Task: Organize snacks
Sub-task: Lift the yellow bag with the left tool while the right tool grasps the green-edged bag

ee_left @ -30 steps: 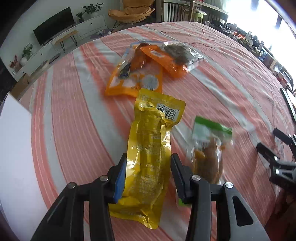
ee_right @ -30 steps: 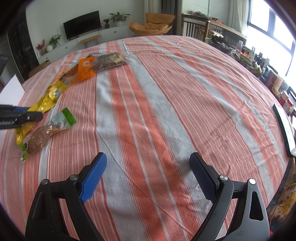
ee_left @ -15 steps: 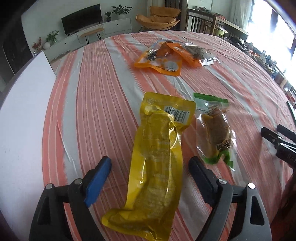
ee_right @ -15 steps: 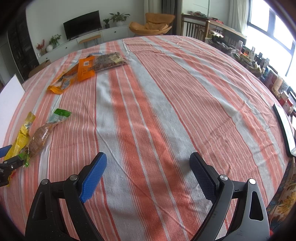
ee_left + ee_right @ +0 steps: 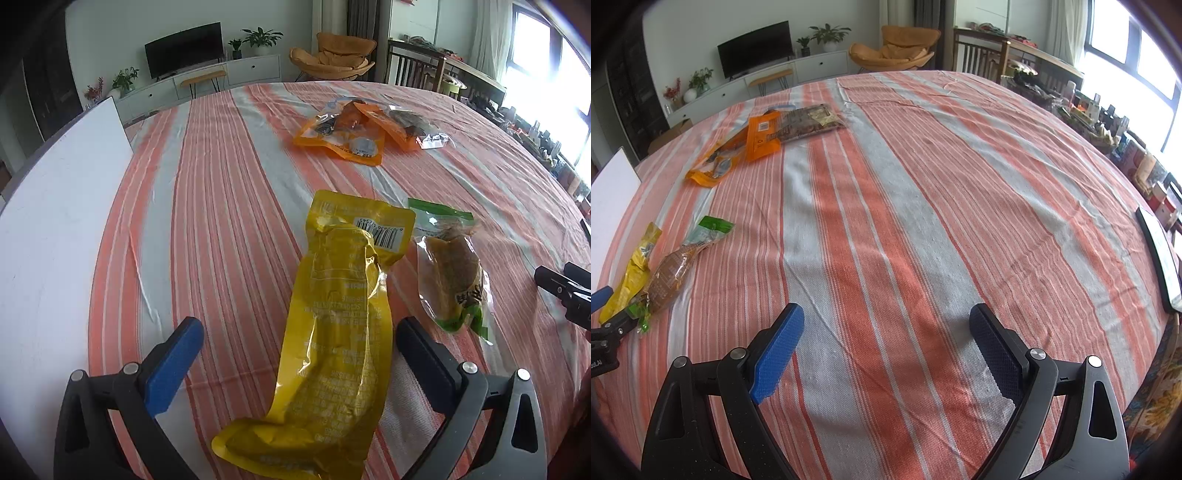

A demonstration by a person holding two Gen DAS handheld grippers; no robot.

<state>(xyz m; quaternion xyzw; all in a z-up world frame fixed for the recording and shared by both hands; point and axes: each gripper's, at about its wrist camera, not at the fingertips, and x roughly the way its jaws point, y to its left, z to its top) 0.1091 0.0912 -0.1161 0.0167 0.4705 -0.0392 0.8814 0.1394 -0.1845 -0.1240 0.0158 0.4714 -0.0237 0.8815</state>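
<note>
A striped orange-and-grey tablecloth (image 5: 923,229) covers the whole table and carries every snack, so the sorting looks barely begun: the packets lie in two loose clusters, nothing sits in any container, and what the tidy arrangement is meant to be cannot be told from here. A white board (image 5: 51,236) stands along the left side of the cloth, with no snack on or against it. Far across the cloth sits a heap of orange pouches (image 5: 338,138) overlapped by a clear bag of dark snack (image 5: 413,127), untidy and touching one another. Nearer lies the long yellow foil packet (image 5: 336,332), glossy and crinkled, curved like a banana, barcode end pointing away and printed back facing up. It rests flat on the cloth between the wide-spread fingers of the left gripper (image 5: 299,354), which do not touch it, so it lies free rather than grasped. Just beside it on the right, nearly touching, is the smaller clear packet with a green header (image 5: 452,273), holding a brown textured snack. The right gripper (image 5: 886,350) hovers over bare cloth well apart from all the packets, its blue-padded fingers likewise spread and empty. My guess is that most of the gathering is still left.
</note>
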